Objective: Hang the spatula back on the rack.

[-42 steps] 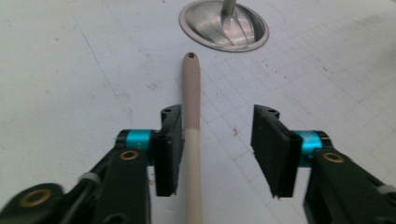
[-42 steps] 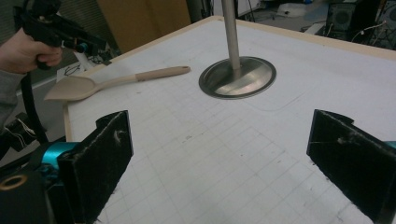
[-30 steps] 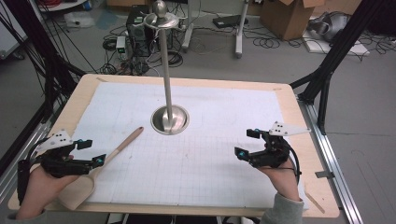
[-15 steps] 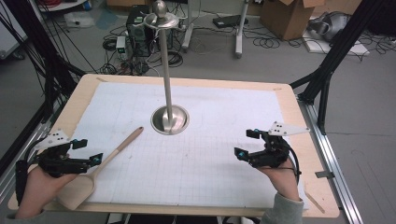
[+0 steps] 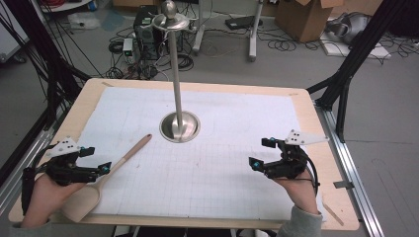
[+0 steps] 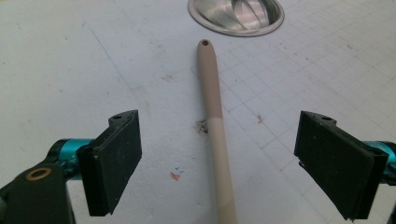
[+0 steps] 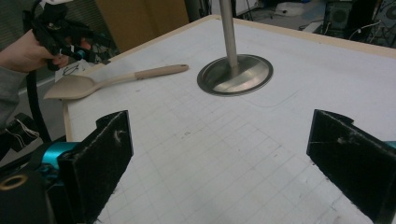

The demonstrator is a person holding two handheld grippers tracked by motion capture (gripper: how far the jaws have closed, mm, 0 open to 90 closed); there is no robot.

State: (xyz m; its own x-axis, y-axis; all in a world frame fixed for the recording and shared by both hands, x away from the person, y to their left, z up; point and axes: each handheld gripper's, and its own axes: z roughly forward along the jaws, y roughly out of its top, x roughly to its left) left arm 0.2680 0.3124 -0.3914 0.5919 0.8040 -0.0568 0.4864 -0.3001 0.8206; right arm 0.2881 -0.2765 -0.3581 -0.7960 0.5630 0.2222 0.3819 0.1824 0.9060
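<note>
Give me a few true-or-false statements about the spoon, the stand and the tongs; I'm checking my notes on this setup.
1. The left tongs are shut on the spoon handle. False: the jaws stand open, with the wooden spoon lying between them, untouched.
2. The spoon's handle end points toward the metal stand. True.
3. The right tongs hold the stand's pole. False: they are open, with nothing between the jaws, and well apart from the stand.
4. The spoon's bowl lies near the table edge by the left hand. True.
5. The stand lies tipped over on the gridded sheet. False: it stands upright on its round base.
</note>
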